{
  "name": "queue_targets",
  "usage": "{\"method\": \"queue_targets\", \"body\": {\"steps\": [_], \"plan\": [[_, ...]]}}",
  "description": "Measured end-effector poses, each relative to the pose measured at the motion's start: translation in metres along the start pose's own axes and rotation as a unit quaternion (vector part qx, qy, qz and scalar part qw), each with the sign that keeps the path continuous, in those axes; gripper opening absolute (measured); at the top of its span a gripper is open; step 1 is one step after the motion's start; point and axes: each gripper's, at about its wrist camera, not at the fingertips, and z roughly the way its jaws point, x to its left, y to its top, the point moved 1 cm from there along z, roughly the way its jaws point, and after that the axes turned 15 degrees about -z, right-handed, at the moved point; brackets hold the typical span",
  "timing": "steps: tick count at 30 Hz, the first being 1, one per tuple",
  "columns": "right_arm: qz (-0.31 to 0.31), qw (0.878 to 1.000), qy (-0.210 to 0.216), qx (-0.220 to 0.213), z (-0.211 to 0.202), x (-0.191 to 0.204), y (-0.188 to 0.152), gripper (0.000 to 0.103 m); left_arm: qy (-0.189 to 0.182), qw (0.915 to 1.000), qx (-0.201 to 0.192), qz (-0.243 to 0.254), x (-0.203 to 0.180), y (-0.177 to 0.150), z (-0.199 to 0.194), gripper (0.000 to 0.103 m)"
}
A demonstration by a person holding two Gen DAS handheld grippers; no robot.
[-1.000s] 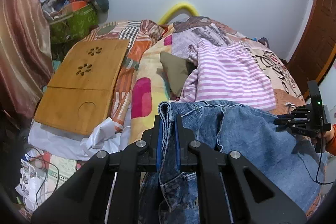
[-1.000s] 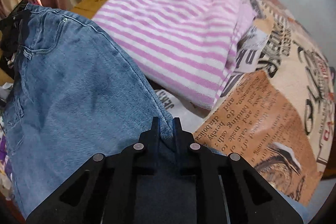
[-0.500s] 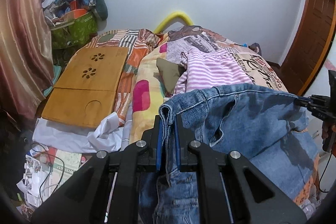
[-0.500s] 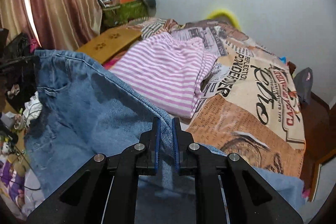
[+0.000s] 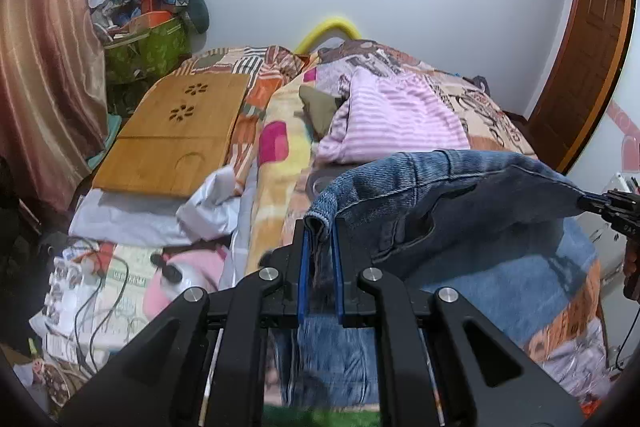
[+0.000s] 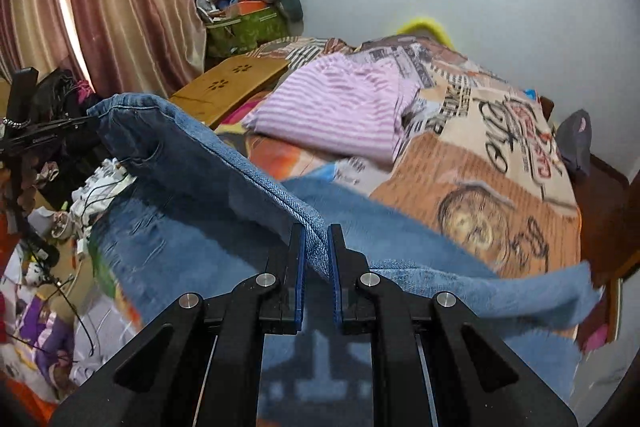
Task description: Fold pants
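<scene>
Blue denim pants (image 5: 460, 195) hang stretched between my two grippers above the near end of the bed. My left gripper (image 5: 320, 227) is shut on one corner of the waistband. My right gripper (image 6: 317, 235) is shut on the opposite edge of the pants (image 6: 208, 163). The right gripper also shows at the right edge of the left wrist view (image 5: 612, 207). The left gripper also shows at the left edge of the right wrist view (image 6: 52, 131). The legs trail down in blur toward the bed below.
A pink striped garment (image 5: 392, 115) lies on the printed bedspread (image 6: 500, 155) further up the bed. A wooden lap tray (image 5: 176, 135) sits to the left. Cables and clutter (image 5: 92, 287) cover the floor on the left. A wooden door (image 5: 584, 67) is at right.
Both grippers have lifted and drawn back with the pants. The waistband is now raised and stretched in the air, and more of the room shows.
</scene>
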Motion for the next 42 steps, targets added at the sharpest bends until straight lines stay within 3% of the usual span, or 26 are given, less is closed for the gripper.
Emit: {"method": "queue_targets", "body": {"steps": [12, 22, 26, 31, 33, 36, 42], "plan": [[0.02, 0.999, 0.02, 0.021, 0.002, 0.036, -0.049, 0.008, 0.031, 0.9982, 0.035, -0.038, 0.028, -0.078, -0.005, 0.01], [0.055, 0.997, 0.035, 0.038, 0.028, 0.045, -0.081, 0.008, 0.096, 0.9897, 0.079, -0.071, 0.055, -0.124, 0.013, 0.006], [0.069, 0.996, 0.042, 0.034, 0.026, 0.044, -0.082, 0.011, 0.099, 0.9885, 0.07, -0.09, 0.062, -0.12, 0.001, 0.006], [0.059, 0.997, 0.032, 0.039, 0.021, 0.047, -0.079, 0.013, 0.098, 0.9913, 0.038, -0.08, 0.044, -0.094, -0.015, 0.006], [0.059, 0.997, 0.029, 0.036, 0.014, 0.045, -0.078, 0.018, 0.089, 0.993, 0.032, -0.071, 0.029, -0.082, -0.016, 0.006], [0.064, 0.998, -0.001, 0.024, -0.002, 0.034, -0.08, 0.04, 0.068, 0.996, 0.028, -0.05, -0.001, -0.064, -0.012, 0.008], [0.108, 0.993, -0.054, 0.002, -0.04, -0.018, -0.092, 0.041, 0.02, 0.9992, 0.035, -0.008, -0.074, -0.039, 0.012, 0.015]]}}
